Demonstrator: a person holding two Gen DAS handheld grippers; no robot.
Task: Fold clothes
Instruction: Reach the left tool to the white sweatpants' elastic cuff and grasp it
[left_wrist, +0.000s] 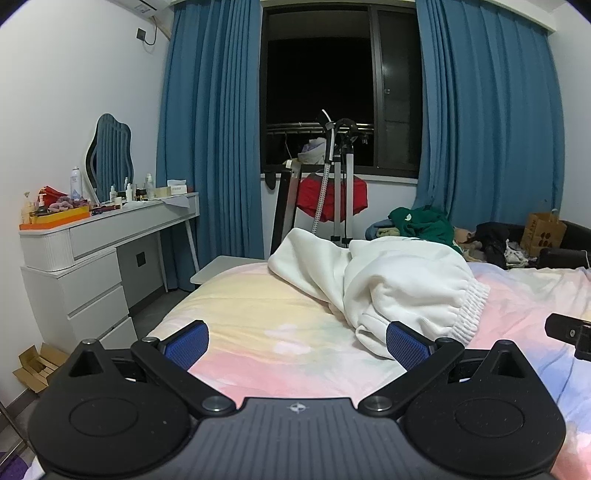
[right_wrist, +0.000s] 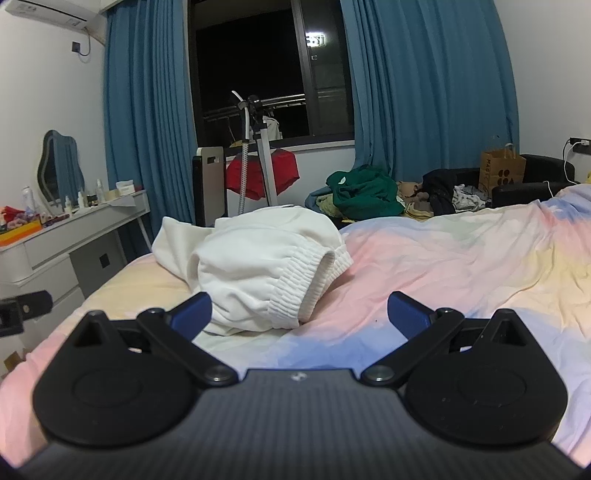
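The bed (left_wrist: 258, 295) fills the middle of both views, its pastel cover rumpled. On it, a crumpled white garment (left_wrist: 388, 284) sits centre frame, ribbed hem facing right. A pile of clothes (right_wrist: 362, 192) lies behind, right of centre. The white desk (left_wrist: 122, 221) stands at left. Low in the frame, the left gripper (left_wrist: 295, 341) hovers with jaws wide apart, right pad touching the garment. The right gripper (right_wrist: 299, 314) also has its jaws apart, empty, just before the hem.
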